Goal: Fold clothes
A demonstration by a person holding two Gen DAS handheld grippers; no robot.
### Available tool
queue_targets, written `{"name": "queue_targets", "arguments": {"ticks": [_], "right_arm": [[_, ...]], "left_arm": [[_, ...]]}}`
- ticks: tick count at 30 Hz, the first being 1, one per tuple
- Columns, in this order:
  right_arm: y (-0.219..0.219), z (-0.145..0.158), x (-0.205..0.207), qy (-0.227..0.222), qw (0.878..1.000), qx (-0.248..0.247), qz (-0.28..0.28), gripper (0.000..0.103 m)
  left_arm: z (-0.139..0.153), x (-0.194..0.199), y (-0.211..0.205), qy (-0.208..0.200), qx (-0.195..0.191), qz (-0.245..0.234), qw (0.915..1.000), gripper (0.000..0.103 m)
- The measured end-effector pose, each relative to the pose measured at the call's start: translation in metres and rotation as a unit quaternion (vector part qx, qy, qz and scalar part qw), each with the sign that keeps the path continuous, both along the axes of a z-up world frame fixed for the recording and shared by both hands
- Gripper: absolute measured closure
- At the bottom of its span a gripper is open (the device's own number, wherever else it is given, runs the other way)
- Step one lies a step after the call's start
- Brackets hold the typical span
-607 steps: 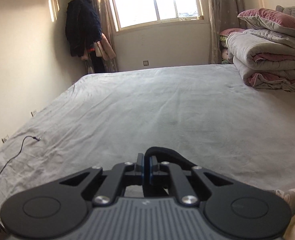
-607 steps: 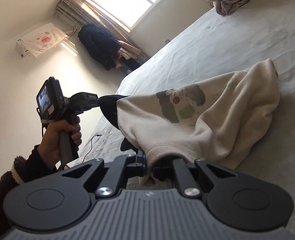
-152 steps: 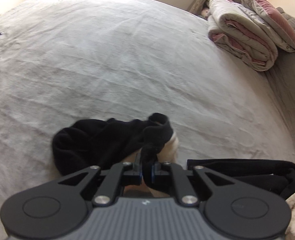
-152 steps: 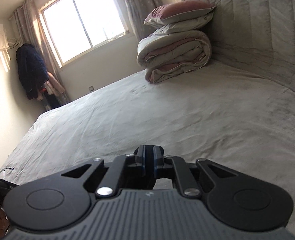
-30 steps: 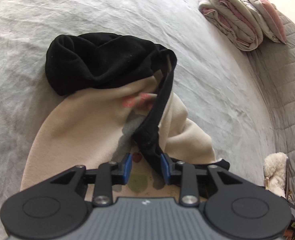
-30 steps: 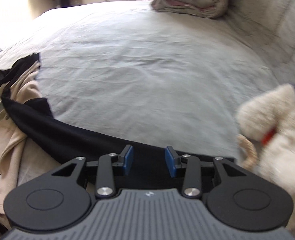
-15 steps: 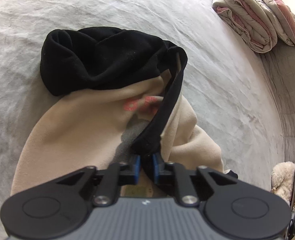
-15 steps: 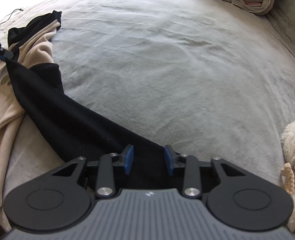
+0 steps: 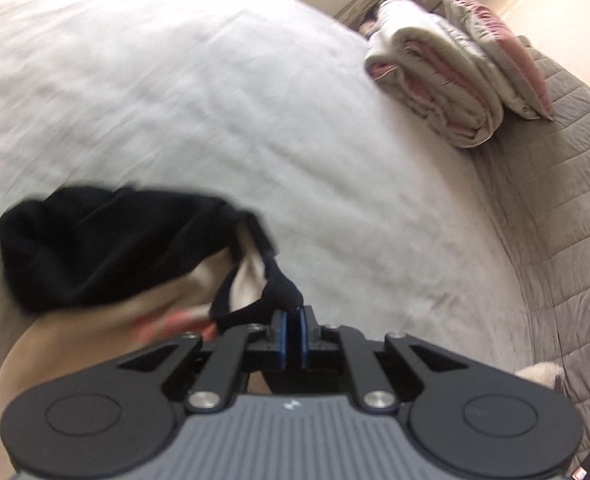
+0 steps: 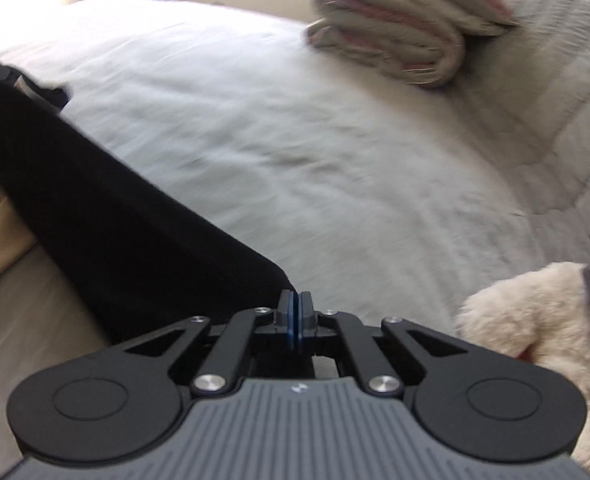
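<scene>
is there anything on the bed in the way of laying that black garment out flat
Mostly not. The grey bedspread ahead of the black garment is bare up to the folded quilts at the far end. Only the plush toy sits close, right of the right hand-held gripper.

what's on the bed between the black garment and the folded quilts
Nothing: bare grey sheet runs from the black garment to the folded quilts, seen in both wrist views.
</scene>
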State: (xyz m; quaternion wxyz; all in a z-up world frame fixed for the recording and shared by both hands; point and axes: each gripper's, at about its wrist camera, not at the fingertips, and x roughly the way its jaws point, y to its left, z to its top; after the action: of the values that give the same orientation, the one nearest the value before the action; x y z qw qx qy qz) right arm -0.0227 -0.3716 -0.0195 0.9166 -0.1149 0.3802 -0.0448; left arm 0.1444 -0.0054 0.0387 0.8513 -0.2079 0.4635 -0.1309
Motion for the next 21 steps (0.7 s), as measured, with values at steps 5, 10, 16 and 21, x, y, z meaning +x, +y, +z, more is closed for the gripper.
{"name": "queue_targets", "arguments": {"ticks": [5, 10, 16, 21], "right_arm": [[-0.033, 0.006, 0.022, -0.029, 0.998, 0.021, -0.061, 0.103], [-0.060, 0.003, 0.050, -0.038, 0.993, 0.035, -0.105, 0.103], [-0.080, -0.010, 0.087, -0.033, 0.990, 0.023, -0.134, 0.103], [-0.104, -0.022, 0.111, -0.021, 0.986, 0.004, -0.164, 0.103]], "left_arm": [[0.007, 0.032, -0.041, -0.018, 0.011, -0.003, 0.9998, 0.097], [-0.003, 0.074, -0.075, -0.003, 0.014, 0.009, 0.9999, 0.097], [-0.030, 0.114, -0.108, 0.015, 0.030, 0.039, 0.9987, 0.098], [-0.053, 0.137, -0.129, 0.027, 0.047, 0.046, 0.9975, 0.098]]}}
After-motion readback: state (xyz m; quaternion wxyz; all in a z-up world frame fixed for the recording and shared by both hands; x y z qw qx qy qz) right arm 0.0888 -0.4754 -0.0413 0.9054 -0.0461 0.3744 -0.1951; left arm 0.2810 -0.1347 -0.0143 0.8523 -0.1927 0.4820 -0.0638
